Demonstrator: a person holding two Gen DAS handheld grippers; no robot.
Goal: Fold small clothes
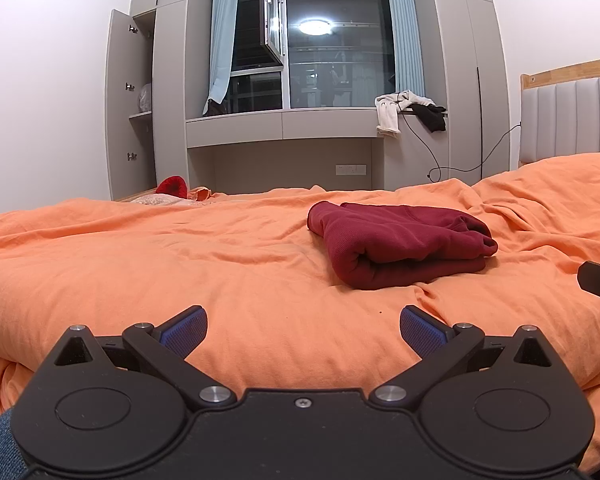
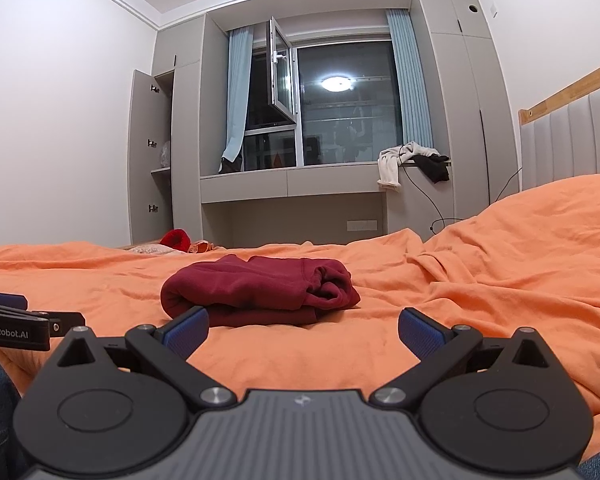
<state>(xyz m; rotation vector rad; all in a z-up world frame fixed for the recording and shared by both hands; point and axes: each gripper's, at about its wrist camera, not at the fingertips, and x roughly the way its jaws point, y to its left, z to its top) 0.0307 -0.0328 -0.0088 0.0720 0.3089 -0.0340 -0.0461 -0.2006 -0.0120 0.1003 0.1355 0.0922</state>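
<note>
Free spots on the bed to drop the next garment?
Bare orange duvet left of the folded maroon garment, and the strip between it and the open left gripper. Right of the garment, toward the headboard, the duvet bunches up. Far left corner holds a red item.

- A home bedroom.
- A bed [image 1: 180,256] with an orange cover and padded headboard [image 1: 572,120].
- Built-in grey wardrobes [image 2: 164,152] flank a curtained window [image 2: 340,104].
- Clothes [image 1: 396,108] are heaped on the ledge.
</note>
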